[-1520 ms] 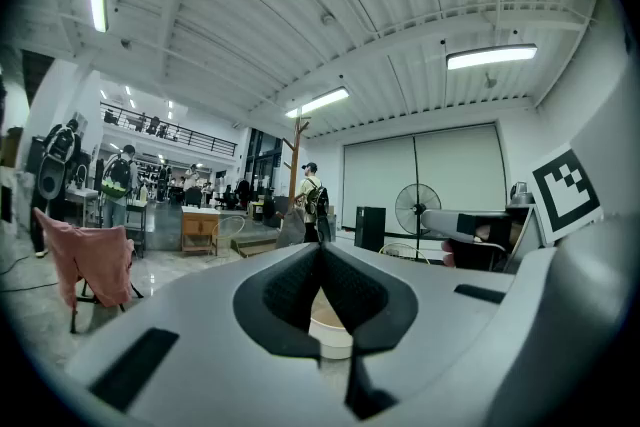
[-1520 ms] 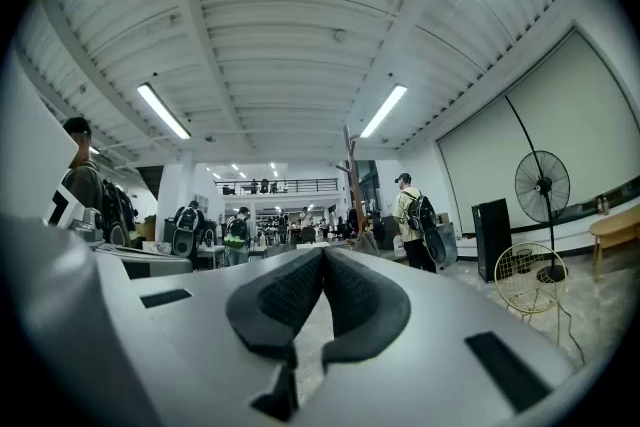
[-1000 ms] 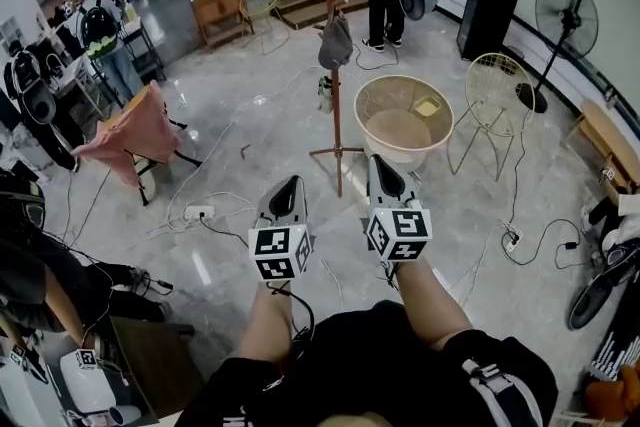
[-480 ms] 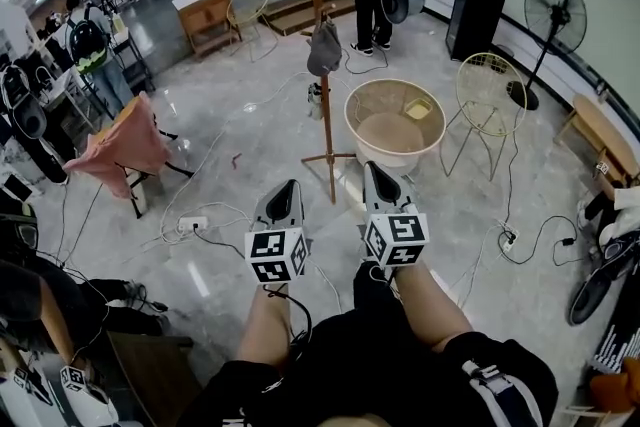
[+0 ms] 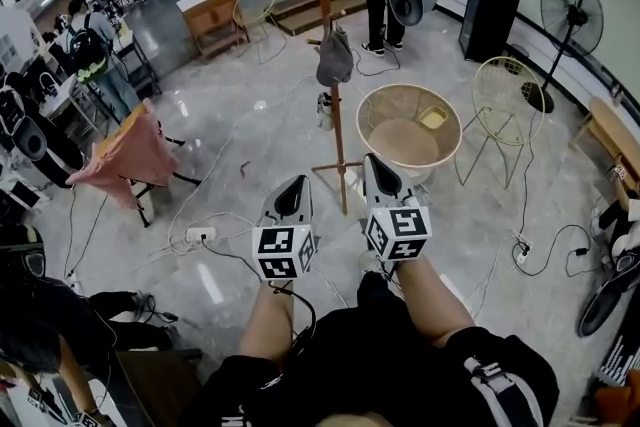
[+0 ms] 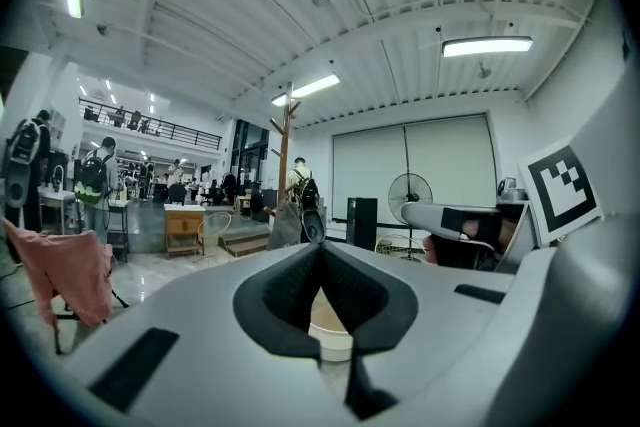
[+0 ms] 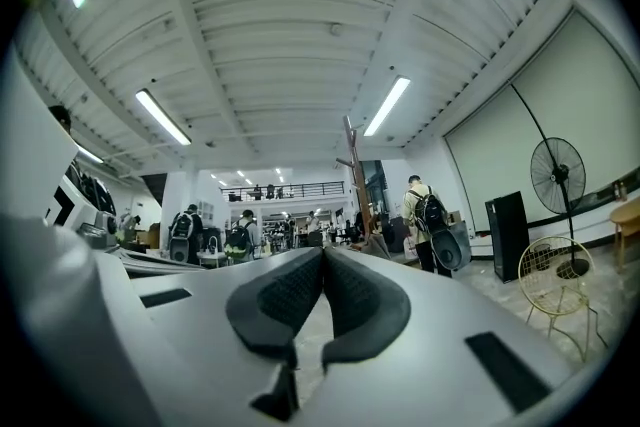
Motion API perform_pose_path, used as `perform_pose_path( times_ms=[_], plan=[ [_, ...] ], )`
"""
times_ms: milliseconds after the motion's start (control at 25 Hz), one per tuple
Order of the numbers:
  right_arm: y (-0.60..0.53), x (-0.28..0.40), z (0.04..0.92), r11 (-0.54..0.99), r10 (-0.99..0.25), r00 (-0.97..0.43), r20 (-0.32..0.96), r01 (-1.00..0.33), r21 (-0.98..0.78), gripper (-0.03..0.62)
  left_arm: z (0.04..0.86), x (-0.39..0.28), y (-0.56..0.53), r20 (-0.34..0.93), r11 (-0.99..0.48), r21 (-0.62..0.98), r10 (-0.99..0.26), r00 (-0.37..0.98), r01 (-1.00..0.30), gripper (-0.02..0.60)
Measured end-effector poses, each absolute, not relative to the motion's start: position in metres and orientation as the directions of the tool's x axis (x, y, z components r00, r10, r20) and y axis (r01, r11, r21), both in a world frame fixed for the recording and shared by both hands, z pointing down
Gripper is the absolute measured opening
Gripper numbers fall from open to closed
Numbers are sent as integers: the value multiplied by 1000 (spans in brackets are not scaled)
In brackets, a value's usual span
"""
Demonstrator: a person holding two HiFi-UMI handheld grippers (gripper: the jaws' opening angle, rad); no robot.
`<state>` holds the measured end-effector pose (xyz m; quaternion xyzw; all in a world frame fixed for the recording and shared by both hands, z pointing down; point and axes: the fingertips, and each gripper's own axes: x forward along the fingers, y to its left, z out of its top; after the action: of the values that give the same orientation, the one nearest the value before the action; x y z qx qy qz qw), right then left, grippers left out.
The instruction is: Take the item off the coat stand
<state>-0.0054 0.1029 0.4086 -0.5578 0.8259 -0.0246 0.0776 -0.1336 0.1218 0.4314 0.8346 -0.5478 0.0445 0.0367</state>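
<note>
Polished floor [image 5: 250, 165] holds coat stand [image 5: 338, 145]; markers label left gripper [image 5: 294, 182], right gripper [image 5: 376, 162].

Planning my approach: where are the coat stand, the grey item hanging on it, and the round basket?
coat stand [image 5: 336, 130]: head view, pole below the hanging item.
grey item [image 5: 334, 61]: head view, middle of its body.
round basket [image 5: 410, 87]: head view, far rim.

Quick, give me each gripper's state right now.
Left gripper: closed, holding nothing.
Right gripper: closed, holding nothing.
</note>
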Motion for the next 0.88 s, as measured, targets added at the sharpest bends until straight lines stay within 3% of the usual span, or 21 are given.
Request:
perform_pose_path(
  times_ms=[600, 880],
  plan=[
    [-152, 25, 404, 397, -918, -388, -83, -905, -156, 15, 423, -95, -127, 127, -394, 13, -911, 392, -919, 17],
    [-254, 52, 392, 415, -905, -394, -159, -899, -141, 15, 439, -69, -237, 174, -378, 10, -911, 374, -926, 17]
  ],
)
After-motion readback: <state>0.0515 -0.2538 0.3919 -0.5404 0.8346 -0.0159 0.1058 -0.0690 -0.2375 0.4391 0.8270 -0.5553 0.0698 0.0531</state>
